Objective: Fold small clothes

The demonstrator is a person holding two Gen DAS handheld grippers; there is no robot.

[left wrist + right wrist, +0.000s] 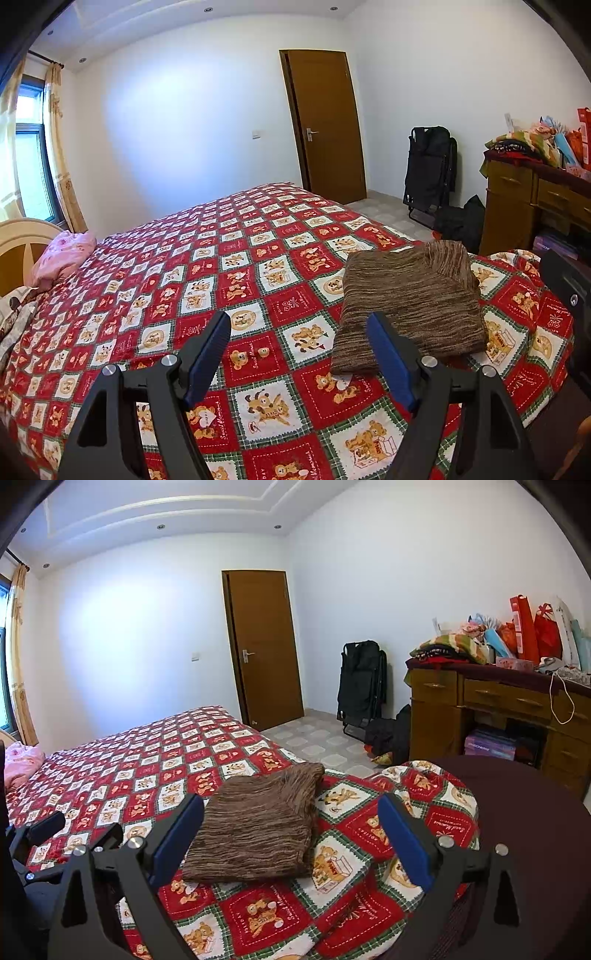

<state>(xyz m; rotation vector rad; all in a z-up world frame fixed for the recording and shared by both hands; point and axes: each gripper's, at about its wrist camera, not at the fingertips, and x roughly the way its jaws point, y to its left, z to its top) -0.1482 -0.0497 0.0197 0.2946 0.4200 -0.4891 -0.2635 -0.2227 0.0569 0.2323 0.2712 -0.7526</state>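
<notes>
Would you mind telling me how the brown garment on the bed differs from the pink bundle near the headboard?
The brown garment is folded into a flat, neat rectangle near the foot corner of the bed; the pink bundle lies crumpled in a loose heap at the far end by the headboard. The brown one is streaky knit; the pink one looks smooth with a faint print. Both rest on the red patchwork bedspread, untouched by either gripper.

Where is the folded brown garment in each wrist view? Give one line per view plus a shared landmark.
Left wrist: folded brown garment lies right of centre on the bedspread, beyond the right fingertip.
Right wrist: it lies centre, between the open fingers.
Shared landmark: the brown door.
</notes>
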